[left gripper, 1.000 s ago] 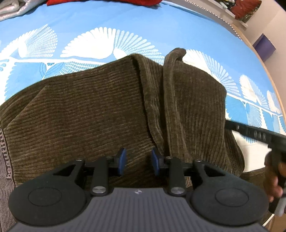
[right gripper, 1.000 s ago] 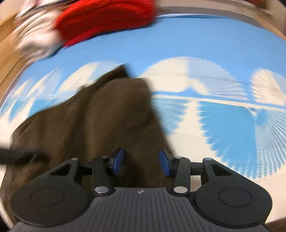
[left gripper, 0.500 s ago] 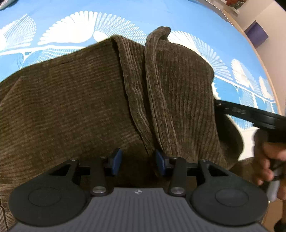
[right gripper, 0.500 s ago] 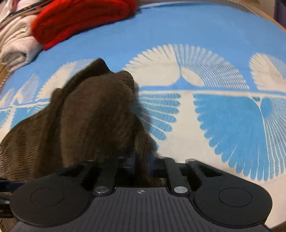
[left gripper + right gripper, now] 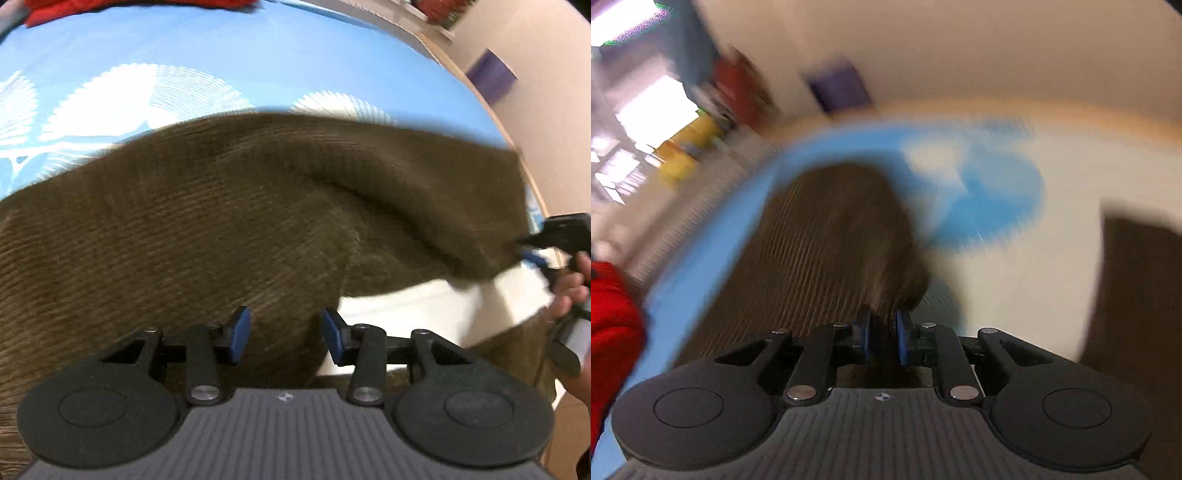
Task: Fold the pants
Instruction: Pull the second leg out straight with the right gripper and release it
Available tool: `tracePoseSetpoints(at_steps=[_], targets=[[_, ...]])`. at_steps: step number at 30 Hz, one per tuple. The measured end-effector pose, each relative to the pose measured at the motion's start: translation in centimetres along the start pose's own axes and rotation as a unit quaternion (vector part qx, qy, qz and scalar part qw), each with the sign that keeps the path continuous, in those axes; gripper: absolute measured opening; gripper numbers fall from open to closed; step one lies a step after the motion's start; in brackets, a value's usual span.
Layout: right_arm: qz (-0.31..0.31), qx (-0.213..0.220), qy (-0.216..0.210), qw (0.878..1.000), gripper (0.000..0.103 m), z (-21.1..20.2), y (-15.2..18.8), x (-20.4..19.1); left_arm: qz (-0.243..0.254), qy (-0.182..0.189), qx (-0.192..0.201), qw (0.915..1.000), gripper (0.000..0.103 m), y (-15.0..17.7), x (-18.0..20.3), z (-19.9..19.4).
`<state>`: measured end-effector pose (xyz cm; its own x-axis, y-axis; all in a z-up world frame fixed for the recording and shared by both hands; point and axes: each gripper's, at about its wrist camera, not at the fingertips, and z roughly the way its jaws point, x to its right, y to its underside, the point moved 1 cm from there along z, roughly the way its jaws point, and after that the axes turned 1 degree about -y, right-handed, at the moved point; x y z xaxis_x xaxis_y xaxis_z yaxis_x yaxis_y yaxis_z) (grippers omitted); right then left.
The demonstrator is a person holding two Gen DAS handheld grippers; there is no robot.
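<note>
A: What do the left tongs (image 5: 284, 334) look like?
B: Black linkage arms, silver screws, blue pads (image 5: 239, 332), ribbed grey housing, two round discs.
A: And the right tongs (image 5: 882, 341)?
B: Same build; bare fingers (image 5: 570, 291) beside them.

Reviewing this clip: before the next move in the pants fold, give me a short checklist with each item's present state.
1. Right gripper shut on the pants: ok, brown cloth sits between its pads.
2. Left gripper free: ok, open above the cloth, holding nothing.
3. Pulled end lifted off the blue sheet: ok, white surface shows beneath it in the left wrist view.
4. Cloth flat, no bunching: not ok, a thick ridge runs toward the right gripper.
5. How deep the grasp is: cannot tell, the right wrist view is motion-blurred.
</note>
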<state>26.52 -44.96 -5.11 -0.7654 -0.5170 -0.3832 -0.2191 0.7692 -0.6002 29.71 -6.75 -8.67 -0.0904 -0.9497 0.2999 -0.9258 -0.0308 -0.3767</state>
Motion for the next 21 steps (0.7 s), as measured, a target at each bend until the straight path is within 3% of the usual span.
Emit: tracePoseSetpoints(at_steps=[4, 10, 13, 17, 19, 21], targets=[[0.053, -0.090, 0.025, 0.994, 0.023, 3.8, 0.6, 2.9, 0.022, 0.012, -0.008, 0.9996, 0.060, 0.3, 1.5, 1.1], [0.097, -0.086, 0.059, 0.990, 0.039, 5.4, -0.7, 5.4, 0.067, -0.006, -0.034, 0.9972, 0.060, 0.9, 2.2, 3.2], [0.108, -0.099, 0.070, 0.987, 0.042, 6.8, -0.8, 7.1, 0.104, -0.054, -0.043, 0.9922, 0.046, 1.4, 2.2, 4.4], [0.120, -0.093, 0.065, 0.986, 0.042, 7.7, -1.3, 8.9, 0.155, -0.070, -0.039, 0.9846, 0.021, 2.0, 2.2, 3.8], [0.103, -0.082, 0.053, 0.990, 0.041, 8.3, -2.3, 8.7, 0.192, -0.084, -0.043, 0.9767, 0.018, 2.5, 2.2, 3.5], [0.088, -0.075, 0.048, 0.992, 0.033, 9.2, -2.8, 9.1, 0.223, -0.093, -0.047, 0.9693, 0.016, 2.9, 1.9, 3.2]])
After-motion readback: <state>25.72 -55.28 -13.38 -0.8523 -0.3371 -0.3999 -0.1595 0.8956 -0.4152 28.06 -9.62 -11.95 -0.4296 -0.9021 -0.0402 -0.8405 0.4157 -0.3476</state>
